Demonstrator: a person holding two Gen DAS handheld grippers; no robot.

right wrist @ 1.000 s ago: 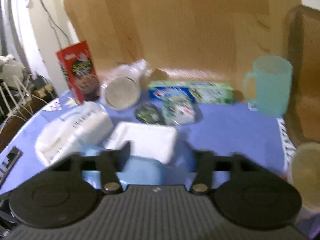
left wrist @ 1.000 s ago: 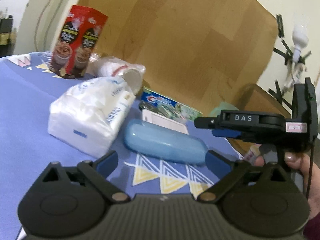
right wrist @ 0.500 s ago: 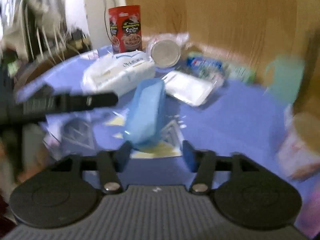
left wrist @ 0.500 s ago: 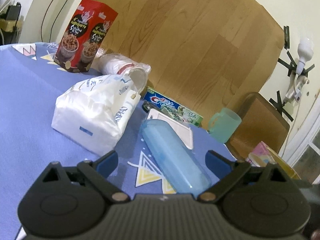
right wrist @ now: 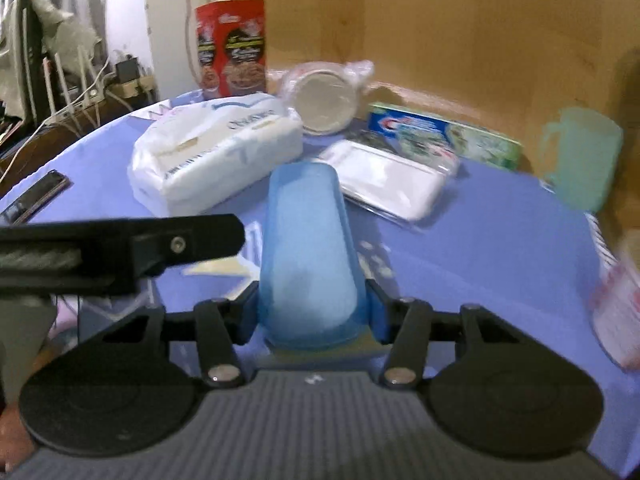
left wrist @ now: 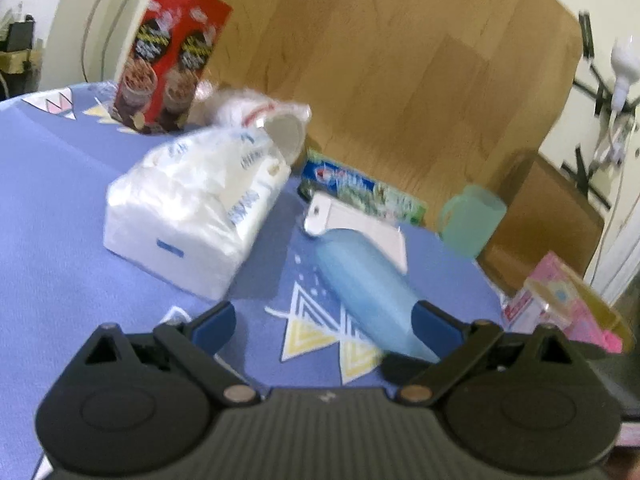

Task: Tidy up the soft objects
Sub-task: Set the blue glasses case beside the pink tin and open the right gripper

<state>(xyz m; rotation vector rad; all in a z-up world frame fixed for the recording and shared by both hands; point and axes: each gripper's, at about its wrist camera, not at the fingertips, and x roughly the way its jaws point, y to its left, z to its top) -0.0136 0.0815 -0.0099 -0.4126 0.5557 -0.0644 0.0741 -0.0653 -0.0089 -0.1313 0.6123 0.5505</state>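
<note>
Surface: covered by a blue-violet cloth with triangle print; a wooden panel stands along its far edge.

Tissue pack: white, soft plastic wrap, lying flat at left-centre of the surface; largest item on it.

Red carton: upright behind the tissue pack, near the far-left edge.

Blue case: long, rounded, translucent; its near end sits between the pads of the right hand-held gripper, its far end points toward a white flat packet; the jaws have just been closing, and in the right wrist view both blue pads lie against the sides of the case, so it reads as grasped. In the left wrist view the case lies diagonally, near end low on the cloth.

Toothpaste box: lying lengthwise along the wooden panel, just behind the white packet.

Green mug: upright at far right, handle to the left.

Clear wrapped cup stack: on its side, round end facing the camera, between carton and toothpaste box.

Left hand-held gripper: jaws spread wide, nothing between them; the right pad is just beside the case in the picture; contact cannot be told.
</note>
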